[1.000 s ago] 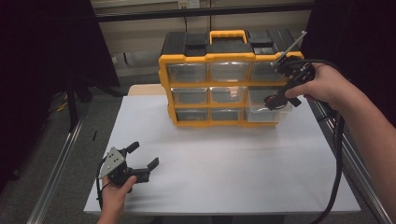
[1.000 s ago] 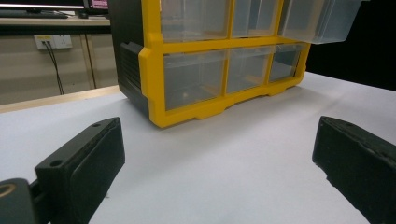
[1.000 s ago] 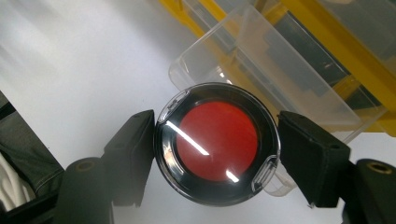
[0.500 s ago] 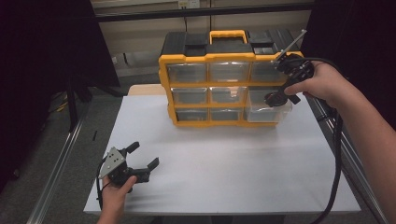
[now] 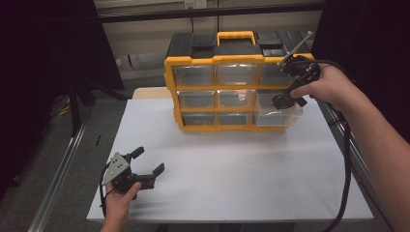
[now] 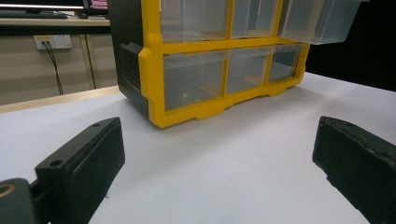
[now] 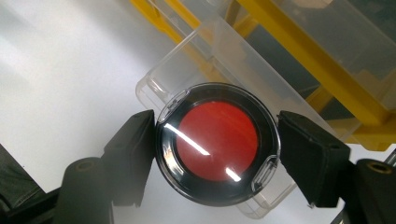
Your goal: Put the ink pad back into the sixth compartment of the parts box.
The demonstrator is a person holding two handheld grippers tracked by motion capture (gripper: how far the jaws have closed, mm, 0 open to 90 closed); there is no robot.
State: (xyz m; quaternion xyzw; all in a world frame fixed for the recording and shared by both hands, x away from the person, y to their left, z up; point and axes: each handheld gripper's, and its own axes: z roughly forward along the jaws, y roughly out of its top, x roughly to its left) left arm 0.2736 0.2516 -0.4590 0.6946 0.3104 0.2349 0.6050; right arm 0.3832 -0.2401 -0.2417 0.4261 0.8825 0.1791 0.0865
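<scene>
A yellow and black organizer (image 5: 170,87) with clear drawers stands at the back of the white table (image 5: 241,174). One clear drawer (image 5: 278,117) at its right side is pulled out. My right gripper (image 5: 284,100) hangs just above that drawer, shut on a round black case (image 7: 217,144) with a red inside and a clear lid. In the right gripper view the drawer (image 7: 187,65) lies under the case. My left gripper (image 5: 149,159) rests open on the table near the front left, nothing between its jaws, facing the organizer (image 6: 152,70).
The table's front edge runs just behind the left hand. A metal rail (image 5: 63,164) runs along the table's left side, and another rail (image 5: 345,140) runs on the right. The right gripper's cable (image 5: 345,183) hangs down past the table's right edge.
</scene>
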